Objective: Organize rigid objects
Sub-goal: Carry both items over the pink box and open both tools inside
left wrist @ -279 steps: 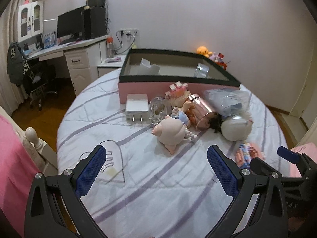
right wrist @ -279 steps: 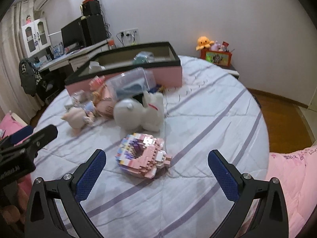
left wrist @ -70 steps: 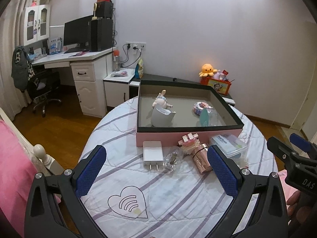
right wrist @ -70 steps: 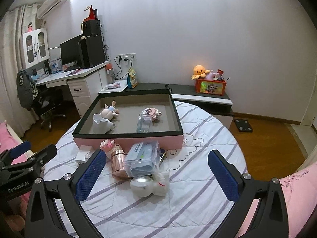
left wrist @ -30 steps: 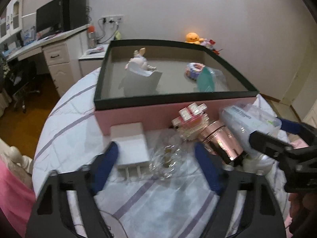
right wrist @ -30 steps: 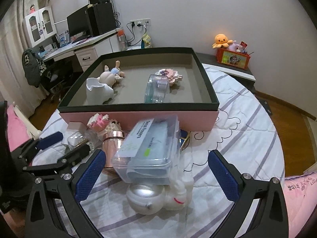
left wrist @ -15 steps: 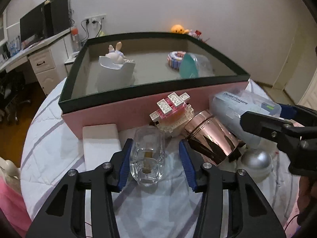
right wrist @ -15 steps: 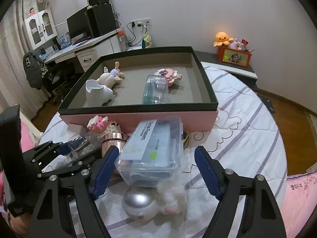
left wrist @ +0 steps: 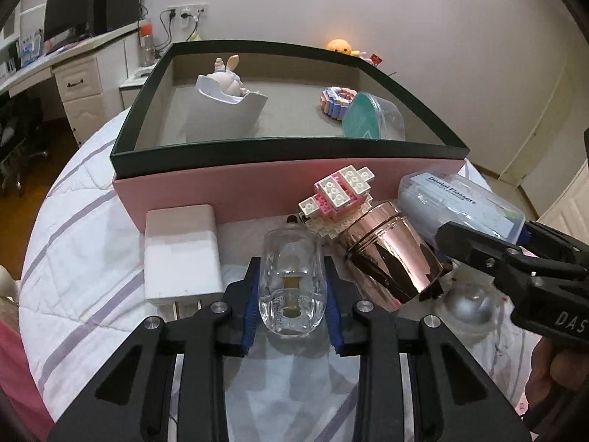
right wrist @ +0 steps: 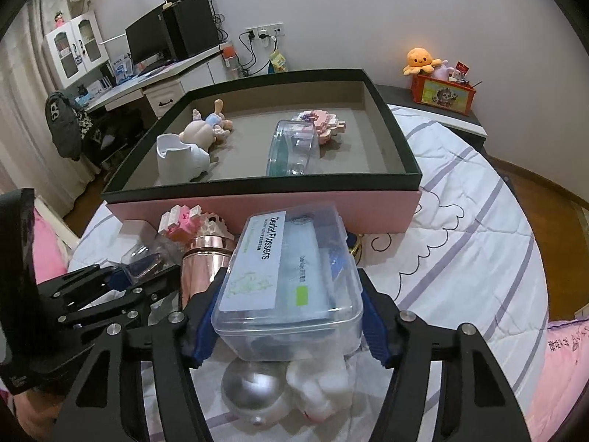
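Left gripper clamped on glass bottle; right gripper, jaws just closing, grips floss box.
Both items sit on the bed against the pink box front edge.

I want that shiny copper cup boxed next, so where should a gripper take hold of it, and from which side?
The copper cup lies tipped over, its narrower end against the pink block toy and its wide end toward the camera. Grip across its round body near the middle, coming down from above. The clear bottle in the left gripper and the flosser box crowd its flanks, so probably clear those first.
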{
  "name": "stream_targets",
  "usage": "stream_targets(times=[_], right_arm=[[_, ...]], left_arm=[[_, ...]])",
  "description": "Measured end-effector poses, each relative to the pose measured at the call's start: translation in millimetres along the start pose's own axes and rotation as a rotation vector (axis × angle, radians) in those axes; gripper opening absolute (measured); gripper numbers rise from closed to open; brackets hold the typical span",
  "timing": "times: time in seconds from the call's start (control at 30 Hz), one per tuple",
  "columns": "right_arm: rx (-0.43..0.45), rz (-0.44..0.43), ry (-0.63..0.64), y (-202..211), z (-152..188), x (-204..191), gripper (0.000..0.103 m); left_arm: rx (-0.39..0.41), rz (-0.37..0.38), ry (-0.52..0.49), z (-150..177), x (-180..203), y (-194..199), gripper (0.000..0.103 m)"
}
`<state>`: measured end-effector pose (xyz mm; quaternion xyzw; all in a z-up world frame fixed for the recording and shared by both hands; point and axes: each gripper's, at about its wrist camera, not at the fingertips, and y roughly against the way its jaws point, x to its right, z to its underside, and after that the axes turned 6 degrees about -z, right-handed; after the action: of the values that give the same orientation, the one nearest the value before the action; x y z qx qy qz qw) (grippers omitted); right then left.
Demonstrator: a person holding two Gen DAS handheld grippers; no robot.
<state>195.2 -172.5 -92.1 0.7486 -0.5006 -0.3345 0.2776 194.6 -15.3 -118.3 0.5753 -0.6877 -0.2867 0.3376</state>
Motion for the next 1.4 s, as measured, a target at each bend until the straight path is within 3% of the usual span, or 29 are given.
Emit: stream_targets(times=[0.27, 0.7, 0.87, 1.17, 1.4], right_arm=[[0.031, -0.044, -0.016, 22, 0, -2, 0.066], [0.082, -0.074, 0.014, 44, -11, -15, 0.066], [0.121, -0.072, 0.029, 57, -24, -12, 0.066], [0.244, -0.020, 0.070, 81, -77, -2, 0.066], [0.268, -0.007, 0.077, 66, -119, 8, 0.066]], left_arm=[[0.016, -0.006, 0.030, 8, -12, 22, 0.030], [0.122, -0.034, 0.022, 0, -16, 73, 0.030], [0.175, -0.042, 0.012, -20, -18, 87, 0.030], [0.303, -0.053, -0.002, -73, -20, 112, 0.030], [0.342, -0.040, 0.014, -116, -24, 103, 0.030]])
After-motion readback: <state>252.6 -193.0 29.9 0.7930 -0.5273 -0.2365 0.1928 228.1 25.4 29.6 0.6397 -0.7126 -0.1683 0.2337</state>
